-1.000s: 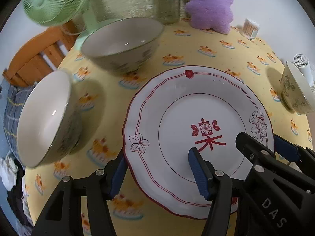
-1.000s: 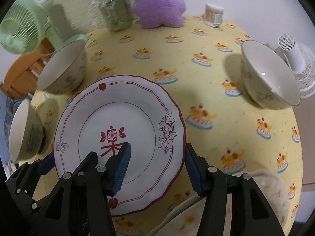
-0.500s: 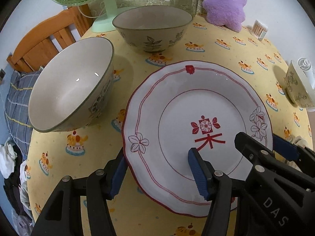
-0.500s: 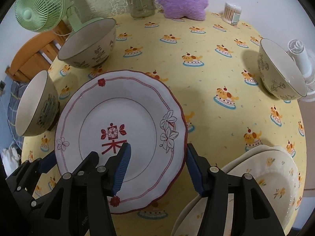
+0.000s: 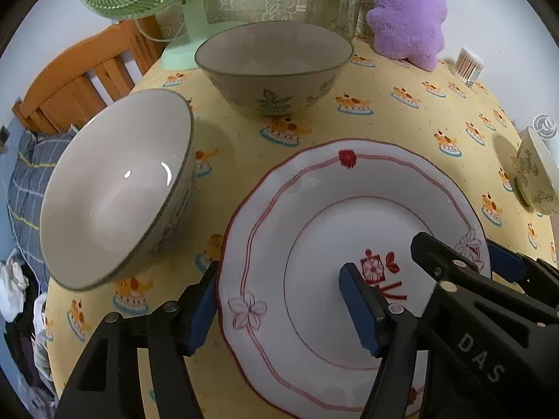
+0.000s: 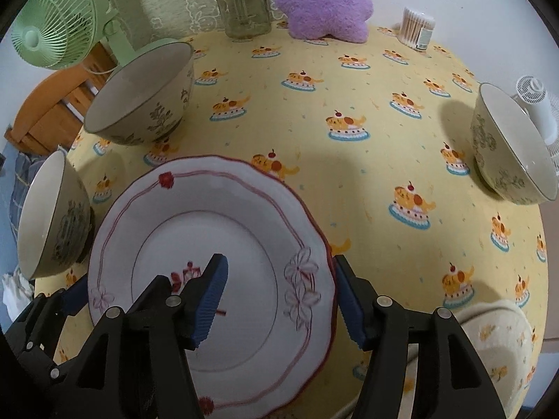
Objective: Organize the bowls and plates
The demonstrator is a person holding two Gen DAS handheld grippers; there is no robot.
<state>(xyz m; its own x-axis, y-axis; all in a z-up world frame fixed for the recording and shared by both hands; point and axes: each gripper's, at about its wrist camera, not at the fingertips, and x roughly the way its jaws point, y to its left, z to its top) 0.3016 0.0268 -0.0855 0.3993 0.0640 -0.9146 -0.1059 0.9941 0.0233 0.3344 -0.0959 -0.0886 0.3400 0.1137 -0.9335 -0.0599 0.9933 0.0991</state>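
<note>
A white plate with red trim (image 5: pixel 332 230) (image 6: pixel 223 230) is held between both grippers above the yellow tablecloth. My left gripper (image 5: pixel 283 300) straddles its left rim, one finger over and one under. My right gripper (image 6: pixel 279 293) straddles its right rim the same way. Two floral bowls stand to the left, one near (image 5: pixel 115 192) (image 6: pixel 52 216) and one farther (image 5: pixel 276 66) (image 6: pixel 139 94). A third bowl (image 6: pixel 506 146) (image 5: pixel 534 174) stands at the right. Cream plates (image 6: pixel 489 342) lie at the lower right.
A green fan (image 6: pixel 59 17), a glass jar (image 6: pixel 244 0), a purple plush (image 6: pixel 325 0) and a cotton swab box (image 6: pixel 417 28) stand along the table's back. A small white fan (image 6: pixel 538 104) is at the right edge. A wooden chair (image 5: pixel 80 80) is beyond the left edge.
Both grippers with the plate have come down and toward the near edge. The bowls and back items now look larger and closer in both views.
</note>
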